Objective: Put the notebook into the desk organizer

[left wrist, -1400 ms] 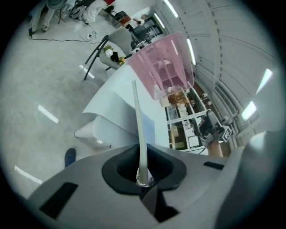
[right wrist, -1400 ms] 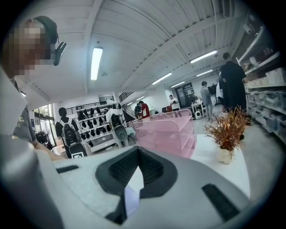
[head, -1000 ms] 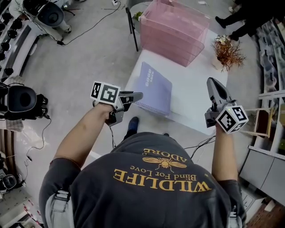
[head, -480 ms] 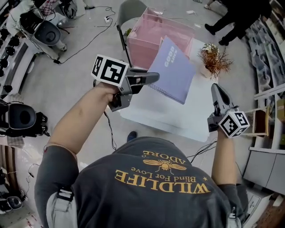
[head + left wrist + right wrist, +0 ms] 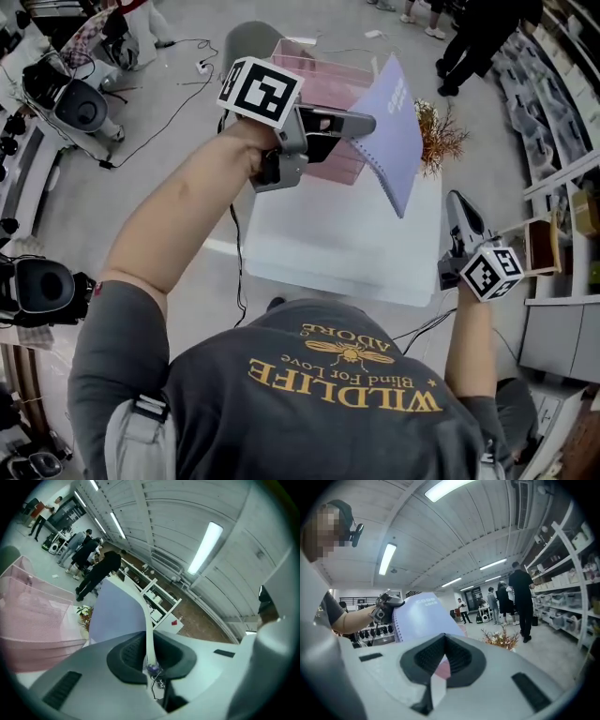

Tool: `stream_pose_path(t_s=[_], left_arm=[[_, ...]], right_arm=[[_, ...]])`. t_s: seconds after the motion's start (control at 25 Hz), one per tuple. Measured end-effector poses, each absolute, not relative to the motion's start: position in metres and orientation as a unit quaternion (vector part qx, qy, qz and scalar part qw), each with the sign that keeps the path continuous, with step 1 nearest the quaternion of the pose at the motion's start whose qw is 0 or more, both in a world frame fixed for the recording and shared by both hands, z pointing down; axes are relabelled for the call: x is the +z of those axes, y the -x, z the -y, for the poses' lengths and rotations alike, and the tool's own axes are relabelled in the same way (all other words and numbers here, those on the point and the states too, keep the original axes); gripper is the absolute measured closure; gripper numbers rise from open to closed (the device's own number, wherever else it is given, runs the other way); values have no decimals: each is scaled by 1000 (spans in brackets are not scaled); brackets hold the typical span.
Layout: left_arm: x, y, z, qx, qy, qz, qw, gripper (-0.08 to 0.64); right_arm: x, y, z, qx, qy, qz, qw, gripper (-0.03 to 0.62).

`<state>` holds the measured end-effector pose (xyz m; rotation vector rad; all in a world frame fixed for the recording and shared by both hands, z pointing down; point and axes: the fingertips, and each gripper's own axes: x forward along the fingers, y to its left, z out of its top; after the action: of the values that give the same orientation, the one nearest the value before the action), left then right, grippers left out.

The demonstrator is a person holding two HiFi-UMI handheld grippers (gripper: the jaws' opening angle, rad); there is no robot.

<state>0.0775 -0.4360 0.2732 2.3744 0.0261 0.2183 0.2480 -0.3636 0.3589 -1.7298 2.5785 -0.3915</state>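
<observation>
Mostly hidden behind left claw [image 5: 368, 123] and notebook [image 5: 397, 141] at 12 o'clock: pink desk organizer [image 5: 328, 82]. Cut off by top edge at 1 o'clock: standing person [image 5: 476, 37], legs only.

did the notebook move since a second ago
Yes. It was lying flat on the white table; now the left claw holds the notebook lifted clear, tilted on edge, up beside the pink organizer at the table's far end.

Light: your room is bright, lit by long ceiling lamps [image 5: 205, 547] | Shadows: soft | Edges: your gripper views bend round, dark corners | Focus: nearest parts fuzzy
</observation>
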Motion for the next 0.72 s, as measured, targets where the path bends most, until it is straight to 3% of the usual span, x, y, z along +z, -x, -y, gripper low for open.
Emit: stream_pose_path(t_s=[0.44, 0.72], left_arm=[[262, -128, 491, 95, -935, -19, 343, 528], [303, -106, 570, 90, -917, 64, 382, 528]], right_arm=[[355, -259, 361, -123, 581, -805, 5, 592], [353, -259, 359, -123, 589, -798, 2, 592]])
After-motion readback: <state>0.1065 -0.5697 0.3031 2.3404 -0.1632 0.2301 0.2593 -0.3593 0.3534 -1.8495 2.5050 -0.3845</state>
